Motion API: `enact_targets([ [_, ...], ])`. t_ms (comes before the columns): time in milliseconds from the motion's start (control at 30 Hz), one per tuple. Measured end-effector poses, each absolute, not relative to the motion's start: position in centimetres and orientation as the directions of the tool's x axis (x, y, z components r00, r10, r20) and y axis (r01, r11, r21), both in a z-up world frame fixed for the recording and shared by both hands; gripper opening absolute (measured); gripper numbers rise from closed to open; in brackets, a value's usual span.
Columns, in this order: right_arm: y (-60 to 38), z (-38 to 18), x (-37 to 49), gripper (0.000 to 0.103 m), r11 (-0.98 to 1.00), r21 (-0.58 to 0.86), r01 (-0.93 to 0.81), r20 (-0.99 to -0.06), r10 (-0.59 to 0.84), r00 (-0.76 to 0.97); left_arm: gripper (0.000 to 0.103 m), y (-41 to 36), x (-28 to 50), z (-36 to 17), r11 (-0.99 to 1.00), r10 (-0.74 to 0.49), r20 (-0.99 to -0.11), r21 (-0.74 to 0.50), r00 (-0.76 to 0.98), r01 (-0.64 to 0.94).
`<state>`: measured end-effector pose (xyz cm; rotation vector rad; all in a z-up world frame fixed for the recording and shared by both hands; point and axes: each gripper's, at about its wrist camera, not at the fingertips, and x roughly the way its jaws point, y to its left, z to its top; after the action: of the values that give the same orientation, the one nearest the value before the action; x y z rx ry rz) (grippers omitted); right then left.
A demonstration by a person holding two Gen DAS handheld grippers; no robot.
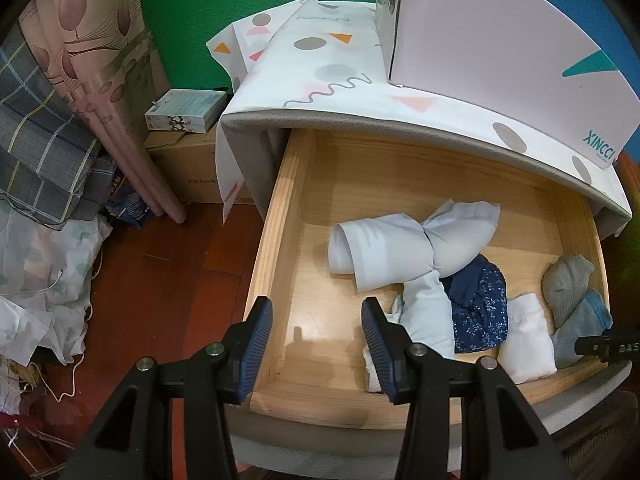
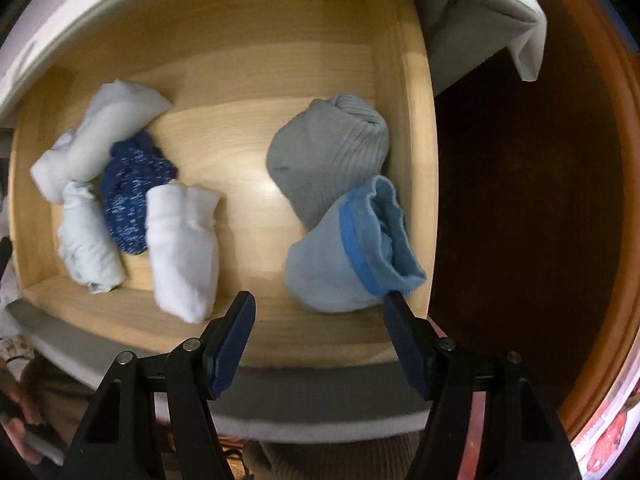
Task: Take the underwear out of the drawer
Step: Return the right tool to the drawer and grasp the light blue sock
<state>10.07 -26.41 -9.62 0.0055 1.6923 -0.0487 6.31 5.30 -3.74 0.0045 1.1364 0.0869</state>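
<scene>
- Pale wood lines the open drawer [image 2: 256, 92], pulled out from under a top draped in a patterned cloth [image 1: 320, 60].
- My left gripper [image 1: 316, 344] hangs above the drawer's front left corner, its jaws partly apart with nothing between them.
- Just past its right finger, a light blue roll [image 1: 428, 320] lies against the front wall, and behind it sits a bigger pale blue knotted bundle [image 1: 416, 240], nearer the drawer's middle.
- A dark blue speckled piece of underwear [image 2: 132, 196] is wedged between the pale bundles and a white folded piece [image 2: 182, 248], which reaches the front wall.
- Bare wood separates that group from a grey ribbed sock ball [image 2: 328, 160] beside the right wall.
- A light blue sock bundle with a brighter blue band [image 2: 352, 256] touches the grey one and fills the front right corner.
- My right gripper [image 2: 320, 332] points down over that corner, jaws moderately wide and empty; its right fingertip [image 2: 394, 304] sits just beside the blue bundle's cuff.
</scene>
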Motion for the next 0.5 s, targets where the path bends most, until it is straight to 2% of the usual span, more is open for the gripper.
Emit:
enact_targets([
  [233, -25.1, -11.4, 11.5, 0.067, 0.998, -0.066, -0.009, -0.992, -0.067, -0.11, 0.047, 5.2, 6.4, -3.7, 0.997, 0.065, -0.906, 0.04, 0.418, -0.067],
  [400, -24.1, -12.0, 12.6, 0.065, 0.998, 0.054, -0.038, -0.993, 0.05, -0.105, 0.047, 5.2, 6.5, -3.8, 0.997, 0.062, -0.908, 0.037, 0.415, -0.067],
  [500, -23.4, -12.1, 13.1, 0.065, 0.999, 0.024, -0.044, -0.994, 0.019, -0.109, 0.047, 5.2, 6.5, -3.9, 0.997, 0.06, -0.908, 0.035, 0.414, -0.067],
])
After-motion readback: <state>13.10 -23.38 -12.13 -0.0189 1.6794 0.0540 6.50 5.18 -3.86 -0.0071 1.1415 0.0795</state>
